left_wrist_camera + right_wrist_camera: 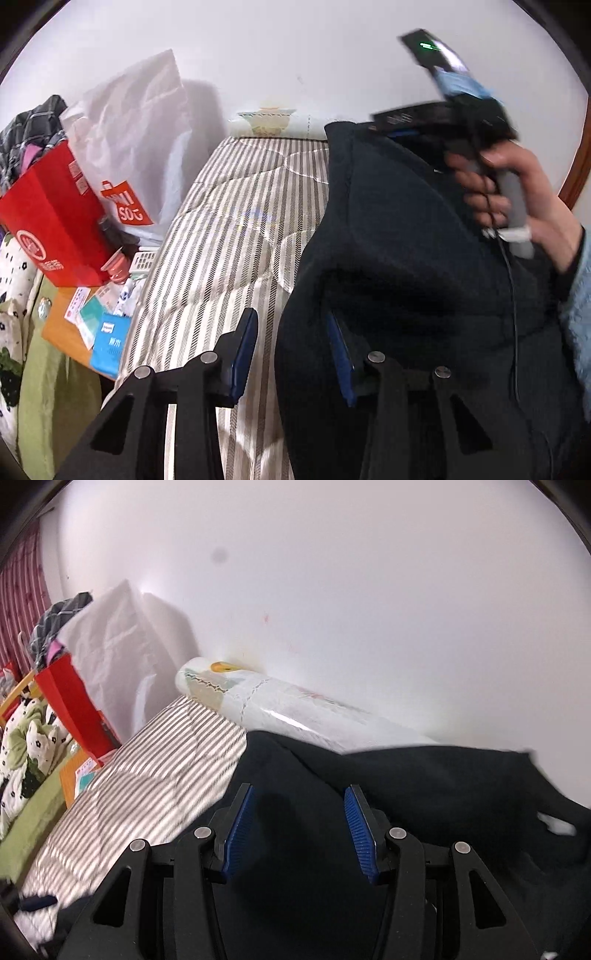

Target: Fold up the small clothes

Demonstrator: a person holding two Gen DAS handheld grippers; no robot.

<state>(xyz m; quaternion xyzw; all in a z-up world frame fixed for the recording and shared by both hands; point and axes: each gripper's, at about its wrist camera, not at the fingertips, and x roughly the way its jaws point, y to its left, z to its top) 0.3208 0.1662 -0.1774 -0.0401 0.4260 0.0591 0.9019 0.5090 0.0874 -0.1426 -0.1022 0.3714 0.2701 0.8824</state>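
Note:
A dark navy garment (399,258) lies bunched on the striped bed cover (229,236). My left gripper (293,350) is open, its right finger against the garment's left edge, its left finger over the bed cover. In the left wrist view a hand holds the right gripper's body (476,147) above the garment's far end. In the right wrist view my right gripper (297,829) is open, with the dark garment (424,786) spread below and between its blue pads (360,830). It grips nothing.
A red paper bag (55,225) and a white shopping bag (140,140) stand left of the bed, with boxes and papers (96,325) in front. A plastic-wrapped roll (258,701) lies along the white wall. Green floral bedding (26,738) is at far left.

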